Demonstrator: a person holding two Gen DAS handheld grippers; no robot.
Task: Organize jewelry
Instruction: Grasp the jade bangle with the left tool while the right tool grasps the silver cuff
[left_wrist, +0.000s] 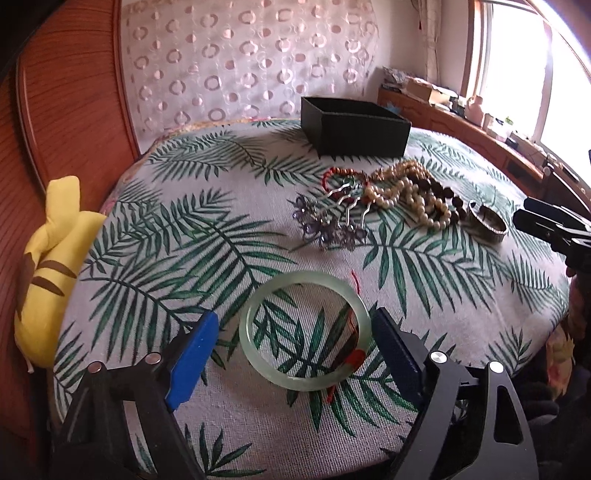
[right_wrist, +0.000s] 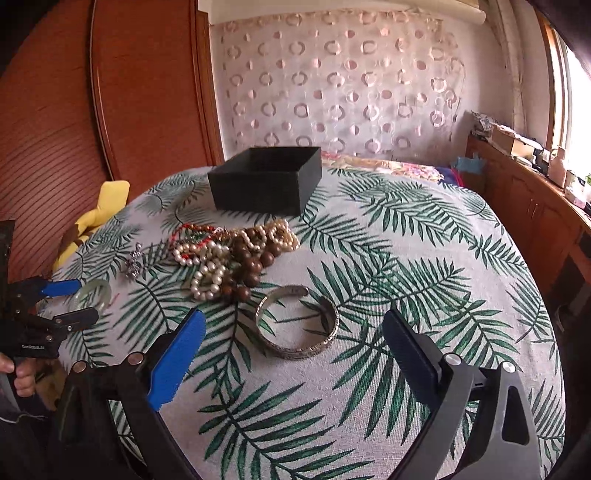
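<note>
A pale green jade bangle (left_wrist: 255, 354) with a red thread lies flat on the leaf-print cloth (left_wrist: 184, 258). My left gripper (left_wrist: 295, 315) is open and straddles it; the right pad sits almost against the rim and the left pad stands clear. In the right wrist view my right gripper (right_wrist: 293, 317) is open over a silver cuff bangle (right_wrist: 295, 350), with neither pad touching it. Behind both lies a pile of pearl and wooden bead necklaces (left_wrist: 406, 188) (right_wrist: 229, 258) and a purple hairpin (left_wrist: 328, 225). An open black box (left_wrist: 365, 136) (right_wrist: 258, 195) stands at the back.
A yellow plush toy (left_wrist: 51, 266) (right_wrist: 107, 206) lies at the cloth's left edge against wooden panelling (left_wrist: 66, 110). A wooden cabinet (right_wrist: 535, 206) with clutter runs under the window on the right. A person's hand (right_wrist: 22, 376) holds the left gripper's handle.
</note>
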